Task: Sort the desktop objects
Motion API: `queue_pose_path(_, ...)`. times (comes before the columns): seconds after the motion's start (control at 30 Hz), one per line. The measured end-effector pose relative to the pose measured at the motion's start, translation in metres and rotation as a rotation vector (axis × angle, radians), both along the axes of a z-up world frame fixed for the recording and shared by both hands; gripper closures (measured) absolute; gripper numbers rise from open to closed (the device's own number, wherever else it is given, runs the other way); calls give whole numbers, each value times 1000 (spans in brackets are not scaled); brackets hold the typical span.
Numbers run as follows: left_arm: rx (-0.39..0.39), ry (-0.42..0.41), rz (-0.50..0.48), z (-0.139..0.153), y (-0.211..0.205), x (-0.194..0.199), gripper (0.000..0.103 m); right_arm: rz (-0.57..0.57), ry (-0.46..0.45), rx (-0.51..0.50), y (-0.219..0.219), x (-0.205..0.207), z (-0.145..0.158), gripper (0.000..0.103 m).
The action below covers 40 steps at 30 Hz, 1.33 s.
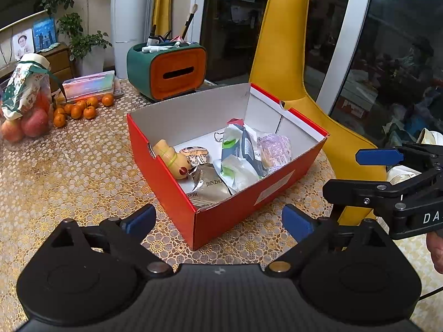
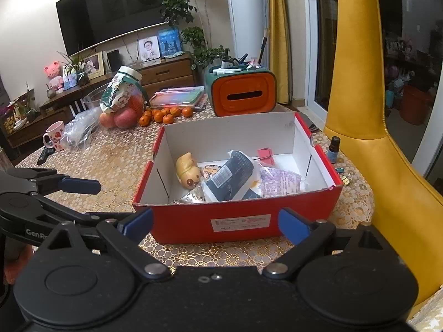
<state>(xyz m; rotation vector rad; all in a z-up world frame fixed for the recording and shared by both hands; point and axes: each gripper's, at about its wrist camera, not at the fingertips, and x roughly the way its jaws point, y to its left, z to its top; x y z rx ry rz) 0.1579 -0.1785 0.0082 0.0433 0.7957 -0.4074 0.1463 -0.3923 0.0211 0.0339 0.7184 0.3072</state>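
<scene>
The red shoebox sits open on the lace-patterned tablecloth, its white inside holding the sorted bits: a yellow dog-shaped toy at the left, a dark blue packet lying across the middle, a pale purple pouch at the right, a pink binder clip near the back wall and a silver foil sachet at the near side. Both tools are outside the box, nothing in either one. The left gripper angles down at the box's near corner, blue pads spread wide with the corner showing between them, not touching. The right gripper tilts down at the long labelled side, pads equally wide apart and empty. Each tool appears in the other's view, flanking the box. Outward: a small dark bottle stands just right of the box, a green-and-orange tissue box behind it, mandarins and bagged apples further left, a yellow chair at the table's edge.
</scene>
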Motion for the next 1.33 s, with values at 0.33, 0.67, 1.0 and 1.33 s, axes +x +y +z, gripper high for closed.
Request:
queue_pose_path(0.33, 14, -19, 2, -1, -2, -10, 5, -38, -20, 29, -5, -9, -10, 4)
queue_pose_path(0.67, 31, 4, 12, -6, -1, -17, 5, -40, -20, 18, -3, -17, -17, 4)
queue_pose_path(1.0, 29, 18, 23, -11, 3, -20, 5, -59, -15, 20, -4, -22, -23, 4)
queue_pose_path(1.33, 37, 2, 5, -7, 4, -27, 5, -72, 4, 45, -2, -28, -27, 4)
